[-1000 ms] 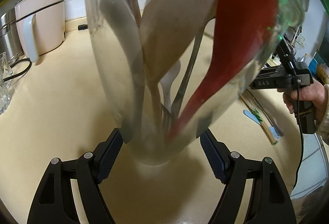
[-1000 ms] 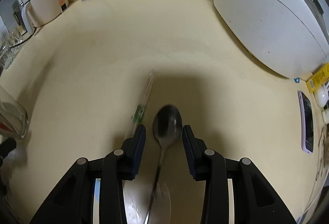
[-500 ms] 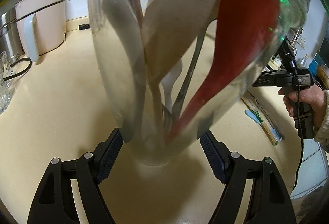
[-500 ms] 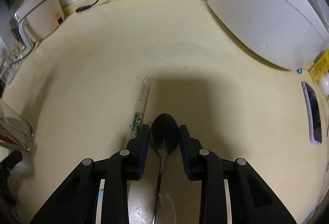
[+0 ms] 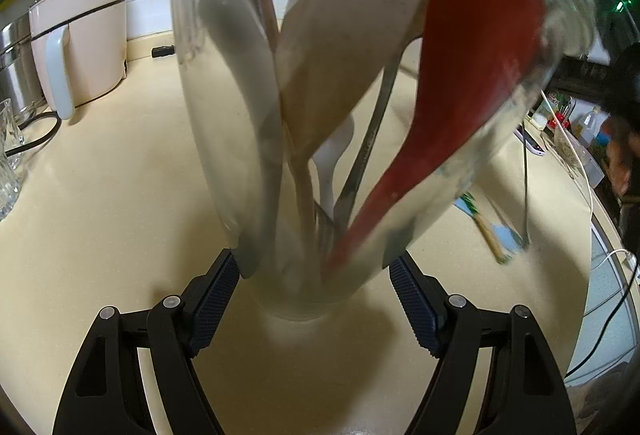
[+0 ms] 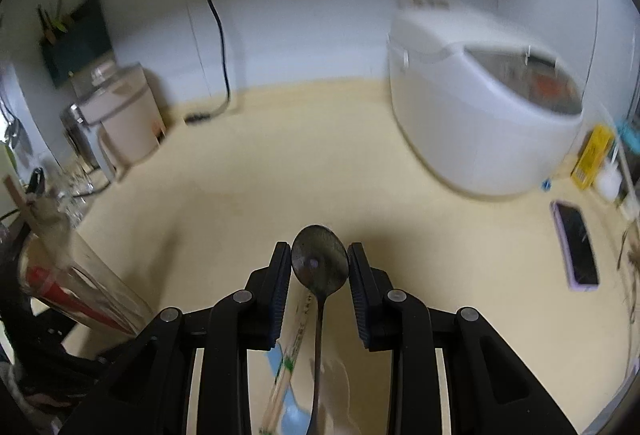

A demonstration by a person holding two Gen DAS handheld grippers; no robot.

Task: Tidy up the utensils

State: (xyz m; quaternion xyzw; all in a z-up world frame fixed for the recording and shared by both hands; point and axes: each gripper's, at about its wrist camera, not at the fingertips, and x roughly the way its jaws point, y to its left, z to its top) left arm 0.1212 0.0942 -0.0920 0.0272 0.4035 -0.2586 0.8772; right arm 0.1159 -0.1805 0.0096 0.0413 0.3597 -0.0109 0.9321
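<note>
My left gripper is shut on a tilted glass jar, one pad on each side of its base. Several utensils stand in the jar: a red spoon, a beige spatula, a grey spoon and brown sticks. My right gripper is shut on a metal spoon, gripping the edges of its bowl. The handle hangs down above the counter. The right wrist view shows the jar at the lower left. Sleeved chopsticks lie on the counter under the right gripper.
A cream counter carries a pink electric pot at the back left and a white rice cooker at the back right. A phone and a yellow box lie at the right. Glassware stands at the left.
The right gripper closed on the spoon's bowl and rose with it off the counter, its view tipping up toward the wall. The left gripper and jar stayed put.
</note>
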